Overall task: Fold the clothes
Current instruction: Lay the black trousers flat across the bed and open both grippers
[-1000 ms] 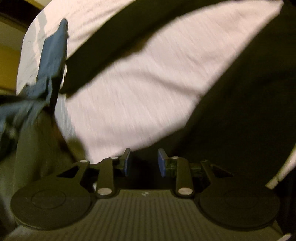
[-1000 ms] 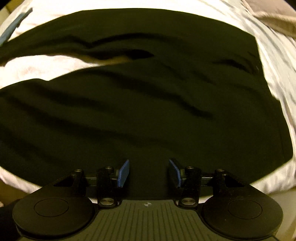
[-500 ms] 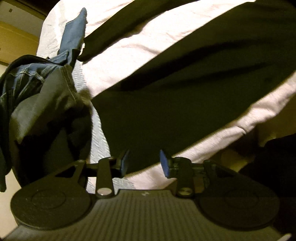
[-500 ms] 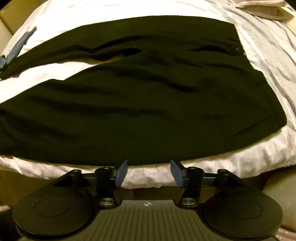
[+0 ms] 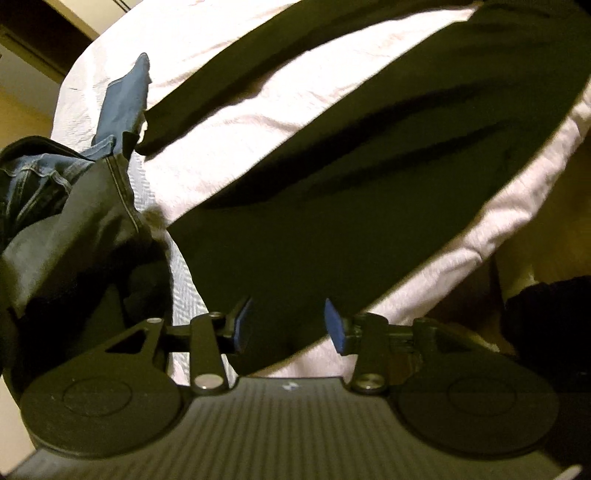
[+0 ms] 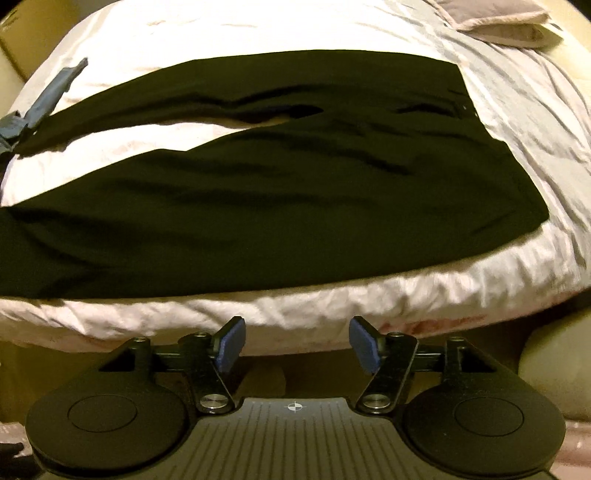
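My left gripper (image 5: 288, 325) is released, its blue pads apart with nothing between them, hanging just over the hem end of the one pair of black trousers (image 5: 369, 192); my right gripper (image 6: 297, 345) is likewise spread and empty, held off the near edge of the bed (image 6: 332, 306). The trousers lie flat across the white bedding (image 6: 258, 33), two legs running to the left and parting to show a wedge of sheet, waist to the right (the fabric is so dark I can barely read its creases). In the left wrist view a heap of clothes (image 5: 62, 229) sits at the bed's left end: denim and a grey piece, its lower part lost in shadow. One blue strip of cloth (image 6: 55, 92) reaches onto the sheet. A pillow (image 6: 498, 14) is cut off at the top.
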Tool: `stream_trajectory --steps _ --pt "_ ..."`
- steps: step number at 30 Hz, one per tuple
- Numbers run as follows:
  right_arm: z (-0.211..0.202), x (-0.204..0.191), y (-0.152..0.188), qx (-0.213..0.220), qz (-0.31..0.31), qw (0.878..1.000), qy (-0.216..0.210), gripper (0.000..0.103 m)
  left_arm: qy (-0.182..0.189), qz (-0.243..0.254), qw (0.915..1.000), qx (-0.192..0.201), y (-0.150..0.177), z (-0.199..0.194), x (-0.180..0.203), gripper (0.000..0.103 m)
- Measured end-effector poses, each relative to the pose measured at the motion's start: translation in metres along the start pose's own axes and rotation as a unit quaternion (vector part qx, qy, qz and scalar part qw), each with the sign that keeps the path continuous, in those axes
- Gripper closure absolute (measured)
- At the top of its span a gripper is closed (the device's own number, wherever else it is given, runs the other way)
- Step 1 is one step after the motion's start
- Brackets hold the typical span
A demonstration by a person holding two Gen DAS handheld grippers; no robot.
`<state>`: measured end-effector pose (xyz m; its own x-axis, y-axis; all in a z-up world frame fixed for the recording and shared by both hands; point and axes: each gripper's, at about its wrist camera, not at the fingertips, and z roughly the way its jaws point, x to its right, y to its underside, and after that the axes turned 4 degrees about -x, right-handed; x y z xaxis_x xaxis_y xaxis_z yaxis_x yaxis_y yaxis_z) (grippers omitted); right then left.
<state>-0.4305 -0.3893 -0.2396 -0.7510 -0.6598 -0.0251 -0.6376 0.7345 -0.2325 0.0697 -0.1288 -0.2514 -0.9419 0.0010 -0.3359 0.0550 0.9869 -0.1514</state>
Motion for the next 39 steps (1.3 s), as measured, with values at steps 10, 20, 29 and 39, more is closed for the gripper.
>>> stream_trajectory --steps 10,20,29,39 --pt "-0.032 -0.028 -0.002 0.002 0.006 0.999 0.035 0.027 0.034 -0.017 0.9988 0.031 0.001 -0.015 0.007 0.053" --pt "-0.059 -0.051 -0.016 0.032 -0.028 0.997 0.057 0.027 0.038 -0.034 0.9963 0.069 -0.022 -0.037 0.007 0.037" --pt "-0.065 -0.059 -0.014 0.043 -0.05 0.997 0.051 0.026 0.029 -0.036 0.9965 0.069 -0.019 -0.041 0.009 0.031" --pt "-0.05 -0.067 0.004 0.056 -0.117 0.99 0.051 0.026 0.009 0.026 0.9939 0.107 0.006 -0.045 0.02 0.03"
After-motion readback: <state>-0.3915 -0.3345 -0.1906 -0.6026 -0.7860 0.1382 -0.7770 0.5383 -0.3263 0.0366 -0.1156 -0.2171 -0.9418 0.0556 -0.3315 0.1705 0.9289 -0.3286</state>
